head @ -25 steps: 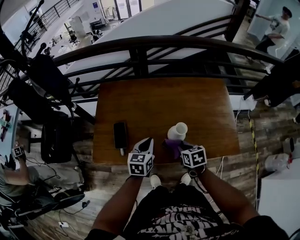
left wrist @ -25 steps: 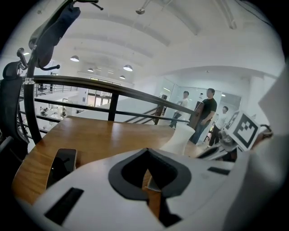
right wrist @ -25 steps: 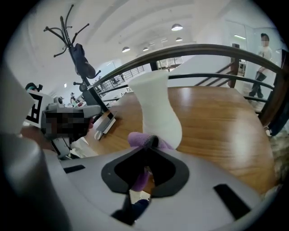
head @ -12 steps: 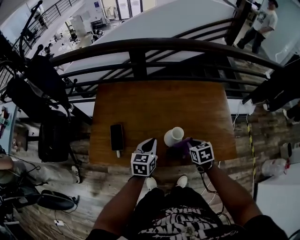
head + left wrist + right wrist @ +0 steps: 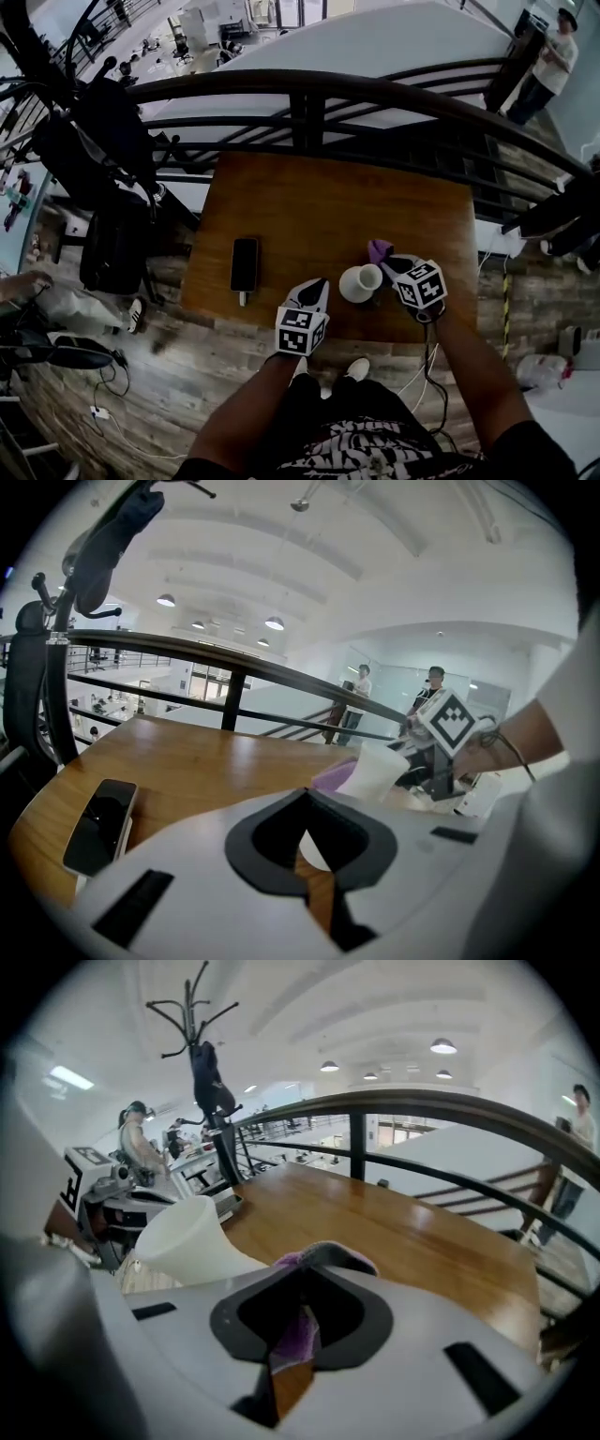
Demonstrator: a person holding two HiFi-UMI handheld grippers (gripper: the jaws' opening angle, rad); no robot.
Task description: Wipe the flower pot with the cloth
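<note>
A white flower pot [image 5: 360, 282] stands tilted near the front edge of the wooden table [image 5: 328, 206]. My right gripper [image 5: 389, 262] is at the pot's right and far side, shut on a purple cloth [image 5: 379, 250]. In the right gripper view the cloth [image 5: 298, 1335] hangs pinched between the jaws and bunches over their tip, with the pot [image 5: 183, 1237] just to the left. My left gripper [image 5: 317, 284] sits close to the pot's left side with its jaws together. In the left gripper view the pot [image 5: 382, 769] shows just beyond the jaws; I cannot tell whether they touch it.
A black phone [image 5: 245, 265] lies on the table's left side, also seen in the left gripper view [image 5: 98, 822]. A dark curved railing [image 5: 309, 89] runs behind the table. A stand hung with dark bags [image 5: 103, 141] is at the left. A person [image 5: 548, 61] stands far right.
The right gripper carried the cloth from the pot's near side round to its right and far side. The pot now leans more. The left gripper has hardly shifted.
</note>
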